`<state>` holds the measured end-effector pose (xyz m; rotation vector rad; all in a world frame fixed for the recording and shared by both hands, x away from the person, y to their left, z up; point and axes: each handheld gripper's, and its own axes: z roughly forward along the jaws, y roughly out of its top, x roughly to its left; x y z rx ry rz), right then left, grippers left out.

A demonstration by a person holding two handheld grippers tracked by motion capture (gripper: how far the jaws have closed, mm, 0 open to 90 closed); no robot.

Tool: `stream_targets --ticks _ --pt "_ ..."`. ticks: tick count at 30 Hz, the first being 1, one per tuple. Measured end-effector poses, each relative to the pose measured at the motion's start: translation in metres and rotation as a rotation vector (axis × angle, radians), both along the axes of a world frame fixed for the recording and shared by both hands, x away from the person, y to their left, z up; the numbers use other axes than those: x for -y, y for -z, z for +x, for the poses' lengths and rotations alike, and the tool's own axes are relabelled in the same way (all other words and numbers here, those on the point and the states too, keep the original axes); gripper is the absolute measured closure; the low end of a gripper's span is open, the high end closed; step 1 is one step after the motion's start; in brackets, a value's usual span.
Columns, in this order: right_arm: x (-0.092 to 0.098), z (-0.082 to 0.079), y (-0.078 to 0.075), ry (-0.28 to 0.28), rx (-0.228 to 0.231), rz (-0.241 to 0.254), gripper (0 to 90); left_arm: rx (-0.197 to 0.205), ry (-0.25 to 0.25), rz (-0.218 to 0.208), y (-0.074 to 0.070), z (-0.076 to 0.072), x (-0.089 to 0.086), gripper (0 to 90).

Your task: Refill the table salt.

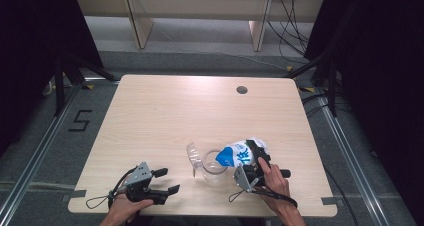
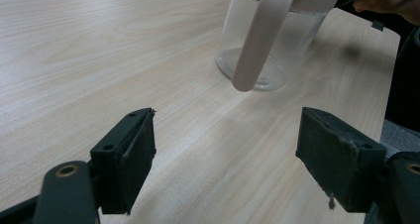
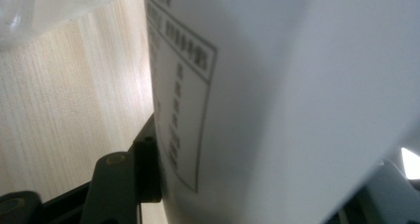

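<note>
A white pouch with blue print (image 1: 239, 155) hangs tilted over the mouth of a clear pitcher (image 1: 214, 170) near the table's front edge. My right gripper (image 1: 258, 155) is shut on the pouch's upper end. In the right gripper view the pouch's printed side (image 3: 277, 95) looms close, with one jaw pad pressed against it. The pitcher's clear lid (image 1: 191, 154) stands flipped open on its left. My left gripper (image 1: 167, 181) rests open on the table, left of the pitcher. Ahead of its spread jaws the left gripper view shows the pitcher (image 2: 292, 40) and its pale handle (image 2: 259, 40).
The light wooden table (image 1: 175, 111) has a round cable hole (image 1: 242, 90) at the back right. Its front edge runs just beneath both hands. Wooden furniture legs and cables stand on the floor beyond the table.
</note>
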<state>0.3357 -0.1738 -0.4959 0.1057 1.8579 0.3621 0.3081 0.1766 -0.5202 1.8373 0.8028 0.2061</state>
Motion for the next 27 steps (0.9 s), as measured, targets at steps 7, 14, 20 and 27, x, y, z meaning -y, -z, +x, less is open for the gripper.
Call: stream_targets --ticks 7,14,20,27 --pt "-0.0005 -0.0012 -0.0013 0.005 0.005 -0.019 42.0 -0.002 0.000 0.000 -0.0001 -0.0002 0.0000 22.4" --pt "-0.0005 0.0008 -0.0031 -0.014 0.028 -0.045 42.1 -0.001 0.000 0.000 -0.0002 -0.0002 -0.0003 22.4" --pt "-0.0023 -0.0009 -0.0033 0.003 0.029 -0.055 42.2 -0.003 0.000 0.001 -0.0003 -0.0006 0.0002 22.4" --pt "-0.0042 -0.0012 -0.0049 0.015 0.023 -0.071 42.3 0.007 0.016 -0.004 0.0000 0.0008 -0.0005 22.4"
